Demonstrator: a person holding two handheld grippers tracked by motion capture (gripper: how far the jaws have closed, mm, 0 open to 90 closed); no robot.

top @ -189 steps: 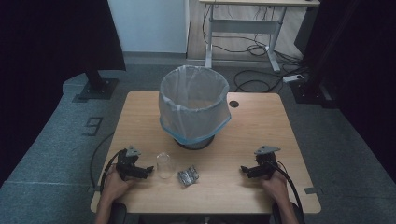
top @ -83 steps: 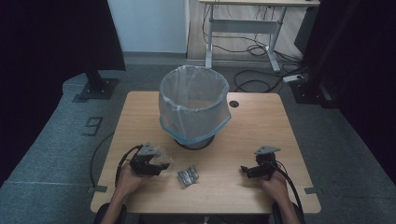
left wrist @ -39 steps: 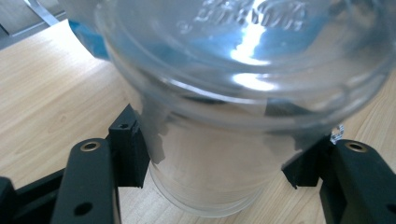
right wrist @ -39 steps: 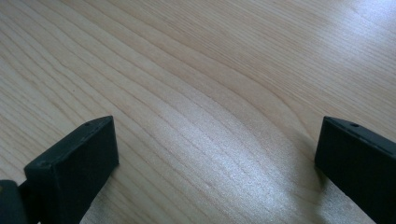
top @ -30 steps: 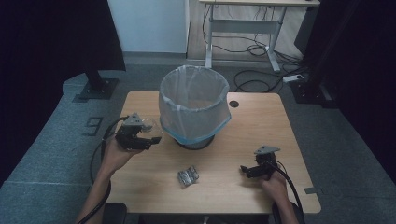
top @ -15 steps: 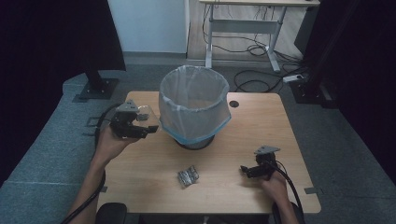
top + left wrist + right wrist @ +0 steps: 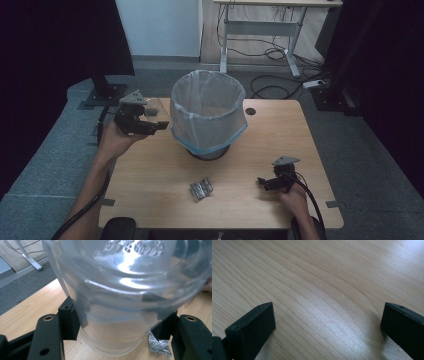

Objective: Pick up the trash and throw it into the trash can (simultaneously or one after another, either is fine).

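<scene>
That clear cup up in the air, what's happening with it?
A person holds the clear plastic cup in the left tongs, lifted beside the lined bin, probably to drop it in. The right tongs rest open on the wooden table. A crumpled foil wrapper lies on the table.

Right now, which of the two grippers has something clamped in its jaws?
The left gripper, raised beside the lined bin, is clamped on a clear plastic cup. The right gripper sits open and empty above the table.
</scene>
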